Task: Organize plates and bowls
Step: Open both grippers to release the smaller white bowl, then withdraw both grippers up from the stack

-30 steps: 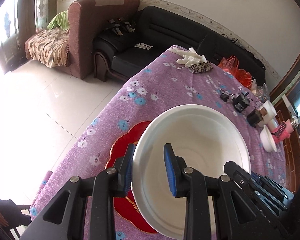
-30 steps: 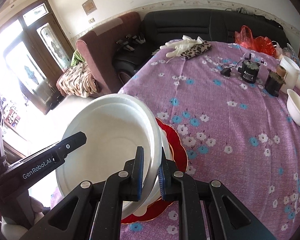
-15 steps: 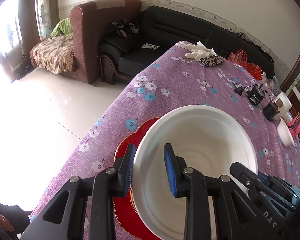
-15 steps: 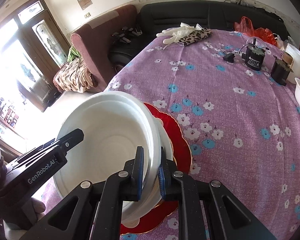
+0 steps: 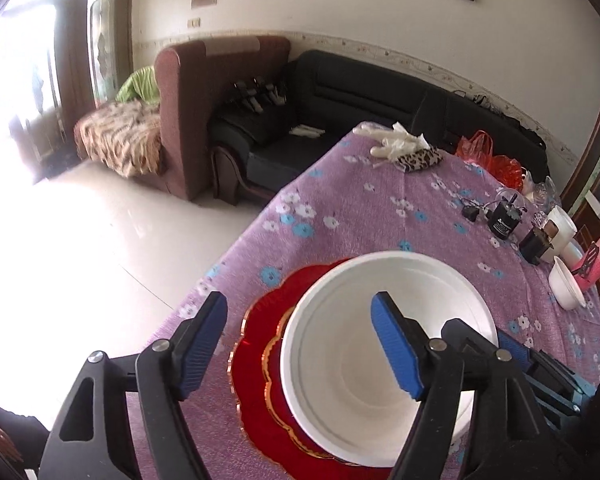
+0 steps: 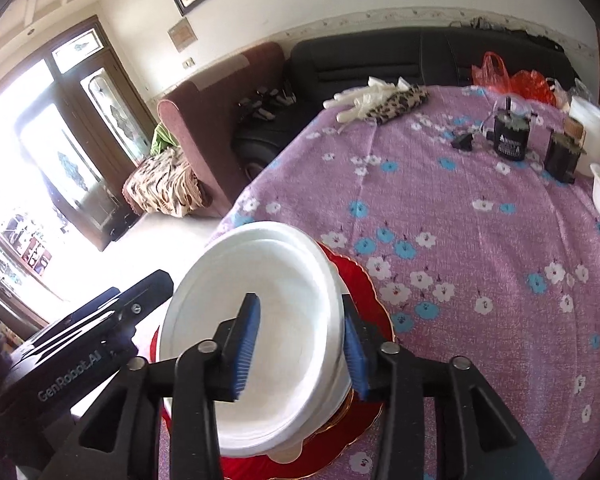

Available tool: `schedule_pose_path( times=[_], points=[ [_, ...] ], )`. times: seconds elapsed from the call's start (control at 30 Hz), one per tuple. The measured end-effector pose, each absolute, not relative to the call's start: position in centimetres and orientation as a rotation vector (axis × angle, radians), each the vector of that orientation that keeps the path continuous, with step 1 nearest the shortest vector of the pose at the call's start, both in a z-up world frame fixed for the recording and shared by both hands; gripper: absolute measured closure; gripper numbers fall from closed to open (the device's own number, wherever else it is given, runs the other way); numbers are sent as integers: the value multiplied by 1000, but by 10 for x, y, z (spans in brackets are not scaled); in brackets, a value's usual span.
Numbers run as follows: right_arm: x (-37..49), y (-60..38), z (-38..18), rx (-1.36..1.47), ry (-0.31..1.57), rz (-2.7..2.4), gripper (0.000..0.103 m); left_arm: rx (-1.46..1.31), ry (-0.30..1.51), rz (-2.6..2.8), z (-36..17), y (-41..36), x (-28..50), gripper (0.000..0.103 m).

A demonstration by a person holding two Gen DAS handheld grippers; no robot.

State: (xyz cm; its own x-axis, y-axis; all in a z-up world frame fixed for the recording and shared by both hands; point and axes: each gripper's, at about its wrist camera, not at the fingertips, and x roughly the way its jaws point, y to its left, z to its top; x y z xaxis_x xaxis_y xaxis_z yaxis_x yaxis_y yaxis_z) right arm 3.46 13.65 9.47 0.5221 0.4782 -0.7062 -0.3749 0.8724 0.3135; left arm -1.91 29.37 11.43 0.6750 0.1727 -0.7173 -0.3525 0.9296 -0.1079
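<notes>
Both claws have just been opening off the big white bowl (image 5: 384, 344): the left claw (image 5: 300, 344) now stands wide apart, rim between the pads but not pinched; the right claw (image 6: 300, 344) is partly apart, straddling the bowl's near wall with a visible gap on each side. A second ago both were clamped on the rim, so this reads as the release. The bowl now sits nested on another white bowl or plate underneath, itself on the red scalloped plate (image 5: 260, 364); I can't tell how many white pieces are in that stack. Judgement: this stacking step is done, next is backing both claws out without clipping the rim. Taking the red plate as landmark: the surface (image 6: 480, 240) under it wears a purple floral cloth, and the plate sits near its left edge. Beyond that edge, bright tiled floor, a maroon armchair (image 5: 216, 92), and a black sofa (image 5: 360, 92) behind the surface's far end. Far across from the plate: white gloves (image 6: 360, 98) touching a leopard-print pouch (image 6: 400, 102), a red plastic bag (image 6: 516, 80), a black cylindrical gadget with a cable (image 6: 510, 136), and to the far right a small white bowl (image 5: 566, 288) not yet stacked.
</notes>
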Motion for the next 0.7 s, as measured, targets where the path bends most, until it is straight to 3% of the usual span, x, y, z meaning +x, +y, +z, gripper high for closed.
schedule_pose_path(
  times=[0.4, 0.7],
  points=[
    [13, 104, 118, 181, 816, 519, 59, -32, 549, 385, 167, 244, -75, 11],
    [-20, 69, 134, 198, 748, 533, 54, 2, 504, 326, 184, 205, -96, 8]
  ],
)
